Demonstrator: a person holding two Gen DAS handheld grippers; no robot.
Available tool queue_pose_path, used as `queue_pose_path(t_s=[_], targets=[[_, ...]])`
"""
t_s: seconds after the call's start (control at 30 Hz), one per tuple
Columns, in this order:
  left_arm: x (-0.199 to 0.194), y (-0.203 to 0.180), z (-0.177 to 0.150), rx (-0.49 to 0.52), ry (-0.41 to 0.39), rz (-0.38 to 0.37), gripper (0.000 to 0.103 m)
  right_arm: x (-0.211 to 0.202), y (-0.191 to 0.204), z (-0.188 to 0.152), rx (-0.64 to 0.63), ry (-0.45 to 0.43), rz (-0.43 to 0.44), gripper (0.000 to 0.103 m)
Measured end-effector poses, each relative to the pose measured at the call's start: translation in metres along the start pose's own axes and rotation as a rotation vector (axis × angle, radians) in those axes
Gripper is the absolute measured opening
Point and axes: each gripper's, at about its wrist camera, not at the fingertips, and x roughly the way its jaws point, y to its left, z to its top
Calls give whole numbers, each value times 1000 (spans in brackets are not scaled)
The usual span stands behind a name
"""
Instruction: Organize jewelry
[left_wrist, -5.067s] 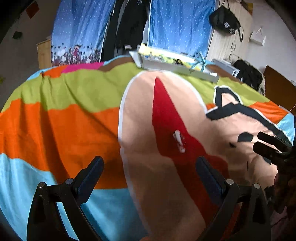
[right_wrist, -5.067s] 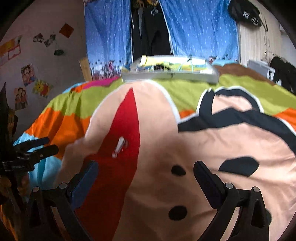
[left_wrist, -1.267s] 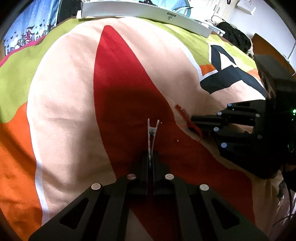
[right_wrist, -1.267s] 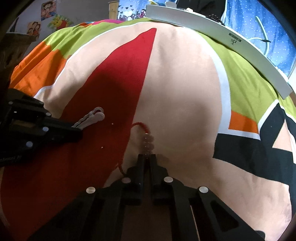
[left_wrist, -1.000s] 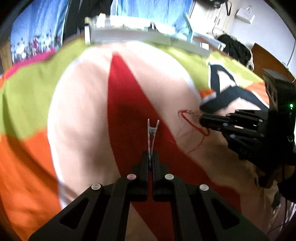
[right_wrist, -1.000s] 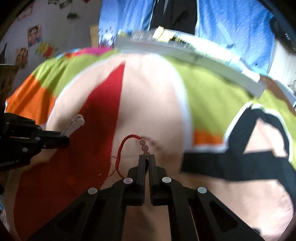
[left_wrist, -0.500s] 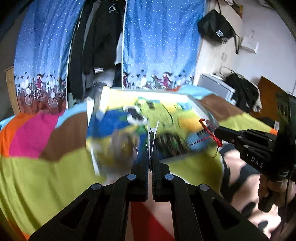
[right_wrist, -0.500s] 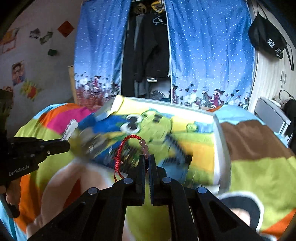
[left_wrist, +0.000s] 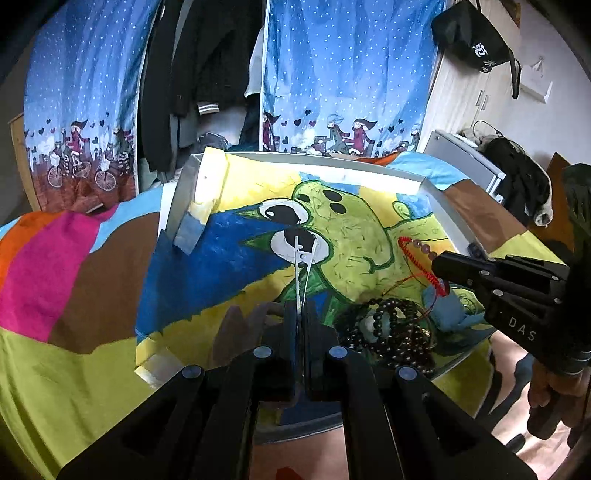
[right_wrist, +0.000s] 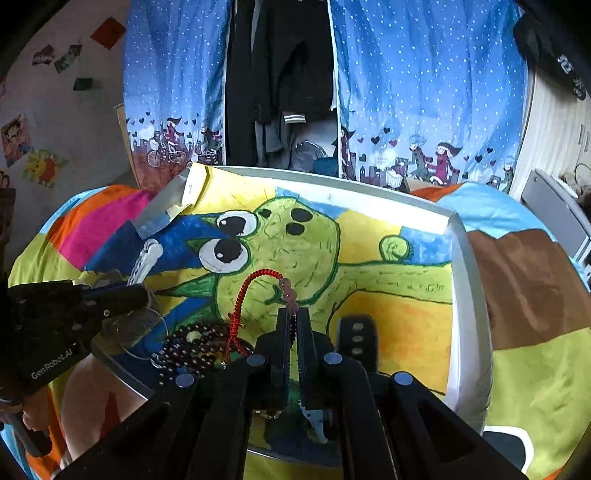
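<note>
My left gripper (left_wrist: 300, 308) is shut on a white hair clip (left_wrist: 303, 267), which sticks out over the painted floor of a white tray (left_wrist: 441, 201). At the right, my right gripper (left_wrist: 437, 264) holds a red cord bracelet with pink beads (left_wrist: 415, 254) above the tray. In the right wrist view the right gripper (right_wrist: 293, 314) is shut on the red bracelet (right_wrist: 245, 291), its cord looping up and left. The left gripper (right_wrist: 138, 293) with the clip (right_wrist: 147, 256) hangs over the tray (right_wrist: 460, 295) at its left side.
Dark bead bracelets (left_wrist: 388, 330) (right_wrist: 195, 349) lie heaped in the tray's near part. A clear round piece (right_wrist: 142, 328) and a black block (right_wrist: 356, 336) lie there too. A colourful bedspread (left_wrist: 74, 280) surrounds the tray. Blue curtains (right_wrist: 424, 92) and hanging clothes stand behind.
Both grippers shut on the clip and the bracelet on the bedspread, lifted them and carried them forward until they hang over the tray.
</note>
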Motion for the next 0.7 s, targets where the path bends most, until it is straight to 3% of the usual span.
queue_pose_path(t_s=[0.33,0.37,0.4,0.47,0.53,0.63,0.67,0.7], targets=[[-4,-1,1,-22,26,23,4,-15,-2,-4,22,-15,1,4],[-8,0,2,-36,26,20,13,-18,-3,-5,26,-19,3,6],[-12,1,2,-45,19,20,30,-23,-4,-6,32,-25,4,12],[-30,3,2,-77,-36,10,55,-36,-6,-8,48,-50,3,23],[-49,4,1,-101,-97,-3,61,-53,-10,-11,67,-85,-3,29],[-78,0,-1,-101,-144,1,61,-82,-15,-17,112,-143,2,38],[-88,-3,-3,-95,-159,10,65,-94,-16,-21,129,-167,6,44],[-100,-7,-5,-88,-177,17,76,-105,-16,-24,141,-188,4,52]])
